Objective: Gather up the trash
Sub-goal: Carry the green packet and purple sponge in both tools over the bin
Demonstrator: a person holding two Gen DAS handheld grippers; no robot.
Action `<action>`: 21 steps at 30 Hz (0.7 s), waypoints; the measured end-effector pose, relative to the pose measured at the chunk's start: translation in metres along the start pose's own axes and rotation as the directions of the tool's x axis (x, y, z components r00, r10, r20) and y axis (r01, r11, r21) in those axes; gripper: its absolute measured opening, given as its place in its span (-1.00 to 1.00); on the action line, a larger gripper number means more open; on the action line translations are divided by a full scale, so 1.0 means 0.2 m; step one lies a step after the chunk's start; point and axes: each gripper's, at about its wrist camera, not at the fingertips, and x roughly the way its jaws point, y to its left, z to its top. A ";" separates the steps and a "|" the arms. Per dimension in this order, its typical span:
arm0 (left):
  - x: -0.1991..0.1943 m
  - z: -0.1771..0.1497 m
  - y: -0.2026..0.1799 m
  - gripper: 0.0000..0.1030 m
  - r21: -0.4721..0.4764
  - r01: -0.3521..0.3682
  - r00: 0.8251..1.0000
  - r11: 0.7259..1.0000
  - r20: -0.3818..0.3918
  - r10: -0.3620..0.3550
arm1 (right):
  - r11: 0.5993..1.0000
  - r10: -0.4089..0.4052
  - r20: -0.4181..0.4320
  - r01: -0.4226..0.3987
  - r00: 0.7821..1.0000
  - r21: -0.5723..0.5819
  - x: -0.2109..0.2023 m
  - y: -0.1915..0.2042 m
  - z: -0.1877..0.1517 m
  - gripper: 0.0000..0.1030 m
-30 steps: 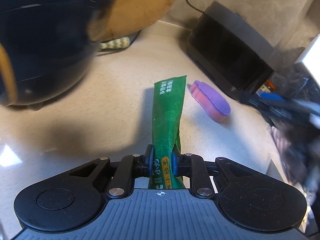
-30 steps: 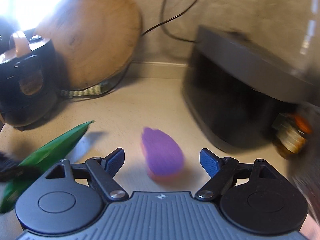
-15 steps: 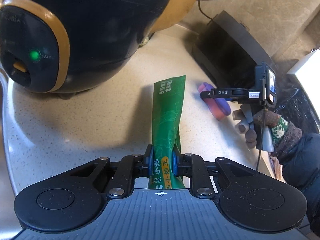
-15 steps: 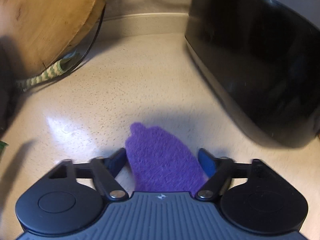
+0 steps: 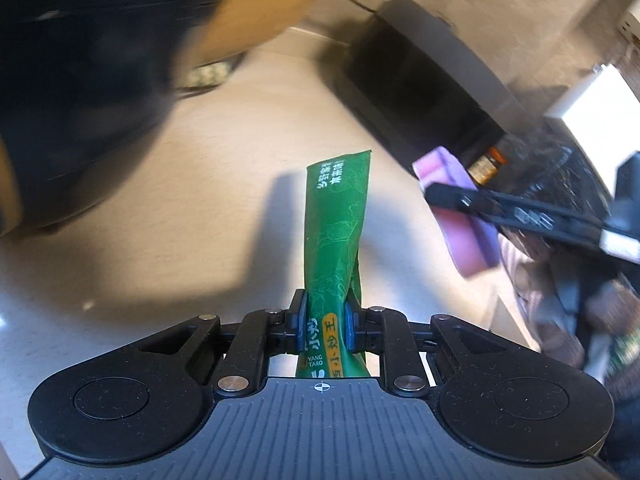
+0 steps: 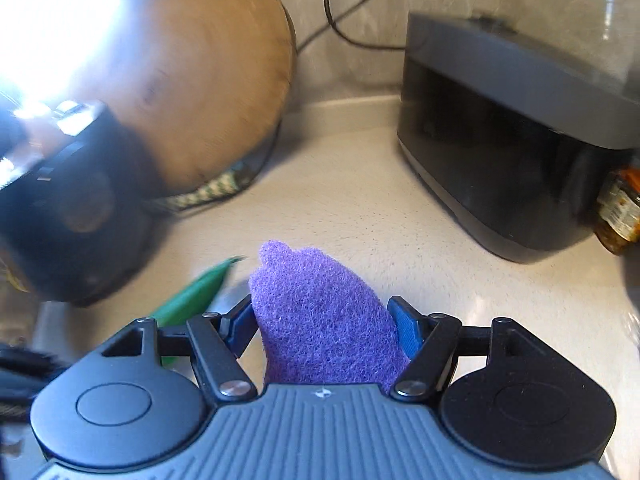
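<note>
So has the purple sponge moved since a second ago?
Yes. The purple sponge has come off the counter near the black appliance and now sits lifted between the right gripper pads, whose jaws have just been closing.

Bare counter [image 6: 352, 200] open in middle; black cooker [image 6: 72, 216] and wooden board [image 6: 192, 80] block left; dark box [image 6: 512, 128] blocks right; jar [image 6: 618, 208] beside box; wall behind.
</note>
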 end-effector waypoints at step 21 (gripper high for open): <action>0.65 -1.07 -1.04 -0.58 0.312 0.215 0.839 0.926 -0.544 -0.011 | 0.764 -0.192 -0.147 0.242 0.970 0.598 -1.03 -0.68 -1.74 0.37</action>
